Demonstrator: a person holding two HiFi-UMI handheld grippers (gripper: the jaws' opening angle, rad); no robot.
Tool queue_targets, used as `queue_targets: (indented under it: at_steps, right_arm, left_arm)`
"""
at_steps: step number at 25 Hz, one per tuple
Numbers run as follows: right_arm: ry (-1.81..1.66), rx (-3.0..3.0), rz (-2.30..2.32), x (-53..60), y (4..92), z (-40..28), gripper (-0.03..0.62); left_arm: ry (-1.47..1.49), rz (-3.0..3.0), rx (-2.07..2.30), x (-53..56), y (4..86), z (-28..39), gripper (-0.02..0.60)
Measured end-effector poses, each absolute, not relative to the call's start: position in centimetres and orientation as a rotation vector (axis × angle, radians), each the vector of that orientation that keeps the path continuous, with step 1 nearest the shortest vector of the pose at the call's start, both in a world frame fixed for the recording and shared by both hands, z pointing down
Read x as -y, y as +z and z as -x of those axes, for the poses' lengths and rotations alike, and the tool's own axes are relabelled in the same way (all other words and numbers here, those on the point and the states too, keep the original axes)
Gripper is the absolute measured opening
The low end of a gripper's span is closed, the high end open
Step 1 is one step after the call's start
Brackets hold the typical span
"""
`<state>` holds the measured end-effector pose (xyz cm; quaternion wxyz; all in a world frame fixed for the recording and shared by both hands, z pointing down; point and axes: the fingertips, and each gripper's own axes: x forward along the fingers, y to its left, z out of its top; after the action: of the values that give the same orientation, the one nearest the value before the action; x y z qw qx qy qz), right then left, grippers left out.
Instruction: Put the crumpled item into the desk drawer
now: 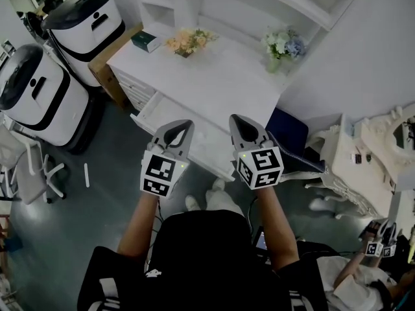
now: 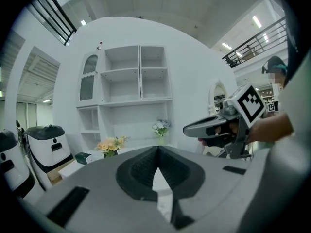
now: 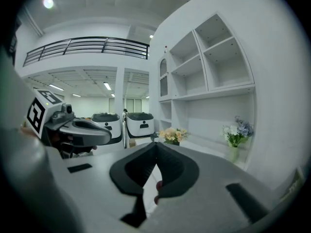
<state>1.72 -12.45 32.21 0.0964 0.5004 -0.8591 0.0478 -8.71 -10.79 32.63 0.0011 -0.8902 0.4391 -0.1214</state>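
I see no crumpled item in any view. The white desk (image 1: 214, 83) has one drawer (image 1: 206, 149) pulled open at its front, and the part of its inside that shows is bare. My left gripper (image 1: 176, 129) hangs over the drawer's left half with its jaws shut on nothing (image 2: 157, 148). My right gripper (image 1: 241, 123) hangs level with it over the drawer's right end, tips together (image 3: 156, 144). A small reddish spot shows in the gap below those tips, and I cannot tell what it is. Each gripper view shows the other gripper alongside.
On the desk stand orange flowers (image 1: 190, 41), a vase of white and blue flowers (image 1: 283, 44) and a green box (image 1: 146, 41). Two white machines (image 1: 84, 21) stand to the left, a blue chair (image 1: 288, 131) to the right. Another person with grippers (image 1: 379, 245) sits at the lower right.
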Motion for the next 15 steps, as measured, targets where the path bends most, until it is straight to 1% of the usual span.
queue_targets:
  at_steps: [15]
  right_arm:
    - [0.042,2.575,-1.516,11.9,28.2,-3.6,-0.003]
  left_arm:
    - [-0.267,2.743,-1.378,10.7,28.5,7.2,0.006]
